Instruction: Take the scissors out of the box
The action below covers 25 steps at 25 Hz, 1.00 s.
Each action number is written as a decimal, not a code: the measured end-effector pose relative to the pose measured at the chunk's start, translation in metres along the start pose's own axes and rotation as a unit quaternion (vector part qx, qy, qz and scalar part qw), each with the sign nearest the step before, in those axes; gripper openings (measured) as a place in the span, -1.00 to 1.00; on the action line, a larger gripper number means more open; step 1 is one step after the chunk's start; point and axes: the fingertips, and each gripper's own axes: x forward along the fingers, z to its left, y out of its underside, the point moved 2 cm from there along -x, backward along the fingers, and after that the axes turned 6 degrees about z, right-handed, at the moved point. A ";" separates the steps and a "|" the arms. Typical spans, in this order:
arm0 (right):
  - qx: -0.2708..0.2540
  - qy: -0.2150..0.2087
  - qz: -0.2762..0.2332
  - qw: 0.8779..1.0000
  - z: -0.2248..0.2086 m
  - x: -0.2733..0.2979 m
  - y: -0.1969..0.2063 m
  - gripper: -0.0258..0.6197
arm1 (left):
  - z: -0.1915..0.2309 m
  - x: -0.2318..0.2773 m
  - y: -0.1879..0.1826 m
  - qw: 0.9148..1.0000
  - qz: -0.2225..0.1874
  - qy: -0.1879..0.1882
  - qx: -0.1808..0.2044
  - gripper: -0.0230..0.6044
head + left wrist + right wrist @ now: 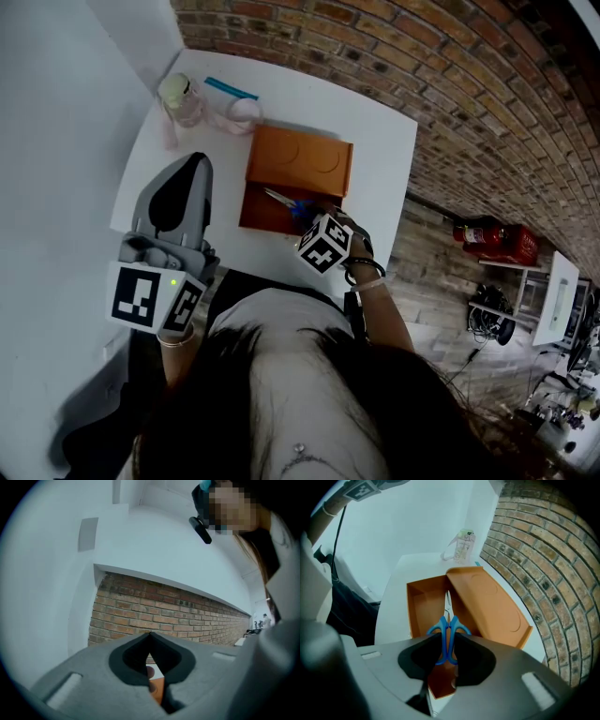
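Observation:
An orange box (264, 212) stands open on the white table (380, 150), its lid (302, 159) folded back behind it. Scissors (281, 200) with blue handles hang over the open box, blades pointing toward the lid. My right gripper (306, 218) points steeply down and is shut on the blue handles. In the right gripper view the scissors (447, 629) sit between the jaws of the right gripper (446, 641), above the box (423, 609) and beside the lid (490, 604). My left gripper (198, 161) is held level at the table's left edge, shut and holding nothing; its own view shows the left gripper (150, 634) facing a brick wall.
At the table's far left corner stand a clear bottle (180, 98), a clear ring (244, 112) and a blue strip (231, 89). A brick wall (450, 66) borders the table's far side. Red containers (495, 242) sit on the wooden floor at right.

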 end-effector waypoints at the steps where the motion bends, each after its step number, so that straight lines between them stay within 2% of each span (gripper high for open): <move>1: 0.004 0.001 -0.005 1.000 -0.001 -0.003 0.000 -0.63 | -0.003 0.000 0.000 1.000 0.000 0.001 0.001 -0.92; 13: 0.038 0.018 -0.064 0.997 -0.005 -0.035 0.012 -0.63 | -0.041 -0.006 0.002 1.000 0.002 0.005 0.014 -0.92; 25: 0.071 0.033 -0.128 0.989 -0.012 -0.071 0.026 -0.63 | -0.087 -0.015 0.004 1.000 0.001 0.006 0.027 -0.92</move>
